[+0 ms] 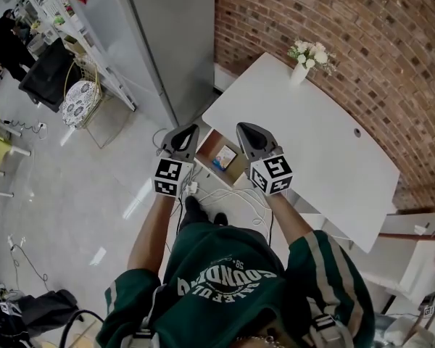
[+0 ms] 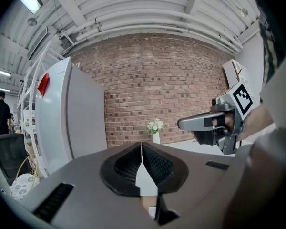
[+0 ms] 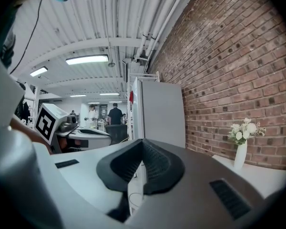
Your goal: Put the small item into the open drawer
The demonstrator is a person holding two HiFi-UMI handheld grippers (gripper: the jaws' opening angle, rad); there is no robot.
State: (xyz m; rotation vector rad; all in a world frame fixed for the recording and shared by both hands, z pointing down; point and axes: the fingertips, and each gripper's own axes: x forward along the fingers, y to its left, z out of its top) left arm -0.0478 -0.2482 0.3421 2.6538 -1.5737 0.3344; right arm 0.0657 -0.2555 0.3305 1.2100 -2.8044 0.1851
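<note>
two grippers hang level at mid-frame, over the drawer. the left gripper (image 1: 189, 131) has its jaws closed on nothing. between the pair, the open drawer (image 1: 209, 146) at the tabletop (image 1: 312, 143) edge holds a small blue-and-white item (image 1: 225, 158). the right gripper (image 1: 246, 130) is likewise closed and empty. placing looks done, so the next move only needs to keep clear.

The open drawer (image 1: 216, 149) is partly hidden on its 3 o'clock side behind the right gripper (image 1: 243, 127); the small item (image 1: 225, 158) inside is too small to identify; the person's sweatshirt (image 1: 225, 281) is cut off at 6 o'clock; distant people (image 3: 115, 112) in the right gripper view are indistinct.
</note>
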